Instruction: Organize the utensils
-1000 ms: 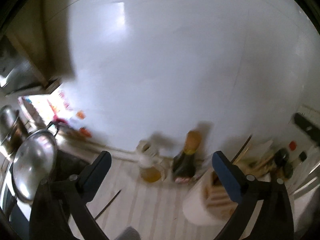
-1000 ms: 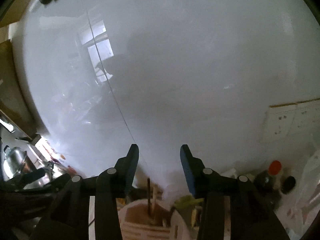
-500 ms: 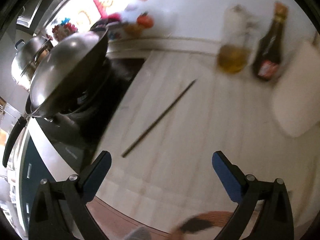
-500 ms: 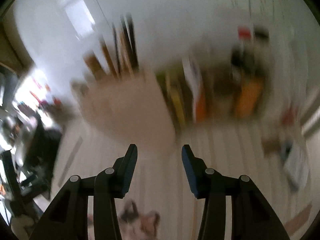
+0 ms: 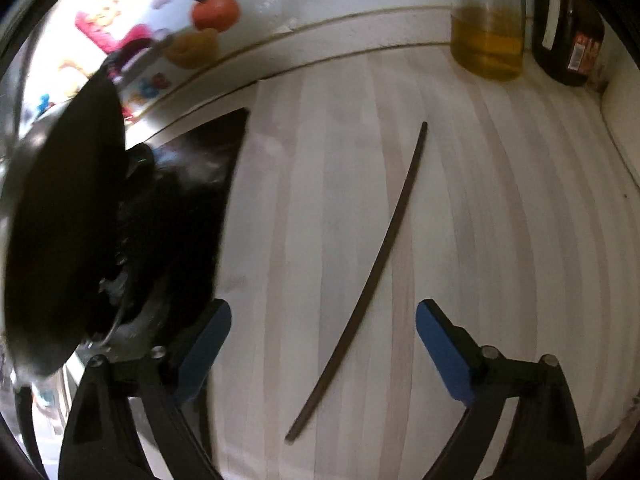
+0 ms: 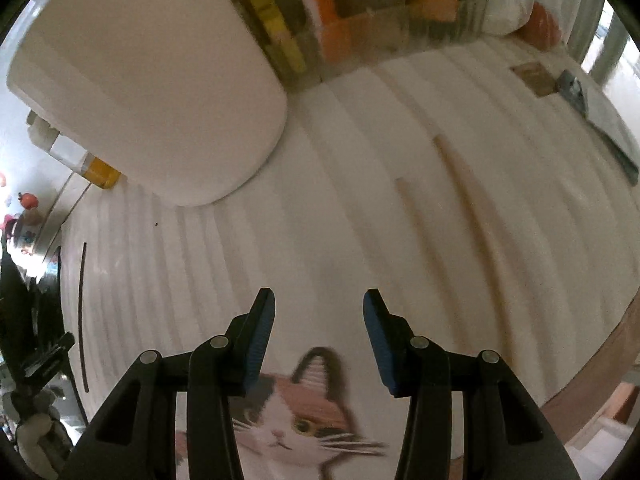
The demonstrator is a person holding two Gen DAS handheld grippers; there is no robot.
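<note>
A single dark chopstick [image 5: 376, 268] lies on the pale striped countertop [image 5: 500, 240], running from near to far. My left gripper [image 5: 322, 322] is open just above it, with the near part of the chopstick between the blue pads. The chopstick also shows at the far left of the right wrist view [image 6: 81, 316]. My right gripper [image 6: 318, 308] is open and empty over the counter. The white utensil holder [image 6: 152, 80] stands ahead and left of it.
A black wok [image 5: 60, 220] sits on the stove at the left. An oil jar [image 5: 488, 36] and a dark sauce bottle [image 5: 568, 40] stand at the back wall. Boxes and packets [image 6: 360, 12] stand behind the holder. A cat picture [image 6: 296, 420] lies under my right gripper.
Both grippers tilted down from the wall toward the counter. My left gripper moved in over the chopstick. My right gripper came closer to the counter near the holder.
</note>
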